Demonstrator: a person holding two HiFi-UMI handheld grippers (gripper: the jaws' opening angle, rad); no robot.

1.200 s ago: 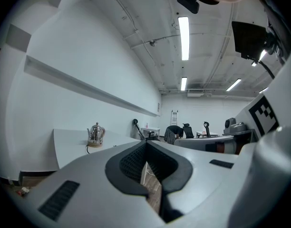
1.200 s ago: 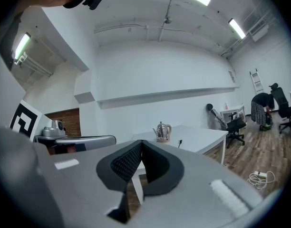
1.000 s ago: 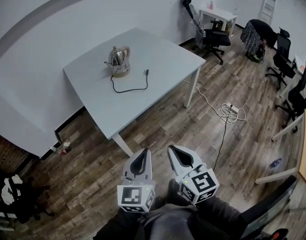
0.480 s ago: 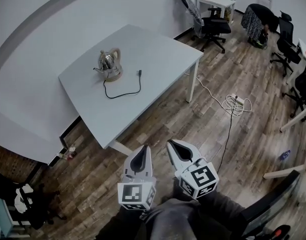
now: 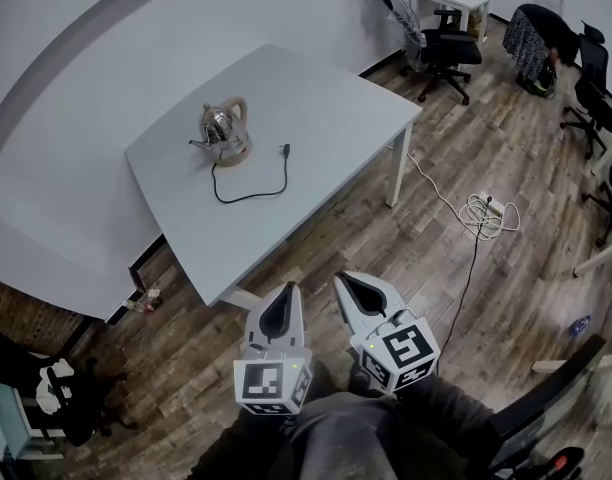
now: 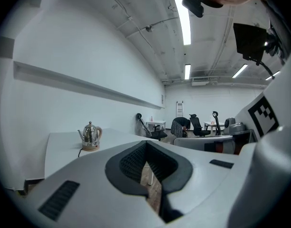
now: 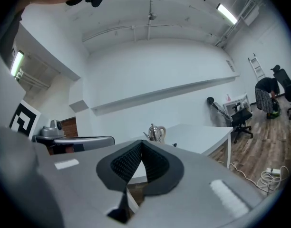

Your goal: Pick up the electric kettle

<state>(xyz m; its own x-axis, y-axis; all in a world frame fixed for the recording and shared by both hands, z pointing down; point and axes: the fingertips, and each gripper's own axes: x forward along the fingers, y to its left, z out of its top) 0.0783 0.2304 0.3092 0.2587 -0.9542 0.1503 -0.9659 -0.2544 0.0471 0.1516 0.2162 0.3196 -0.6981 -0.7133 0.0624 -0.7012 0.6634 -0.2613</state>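
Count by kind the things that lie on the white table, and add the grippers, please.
electric kettle: 1
kettle base: 1
power cord: 1
grippers: 2, the left gripper and the right gripper
Total: 5

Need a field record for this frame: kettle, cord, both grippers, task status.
kettle: kettle upright on its base, on the table
cord: cord loops across the tabletop; plug lies loose on the table
left gripper: left gripper shut, empty, over the floor, short of the table
right gripper: right gripper shut, empty, beside the left one
task status: kettle untouched, neither gripper near it
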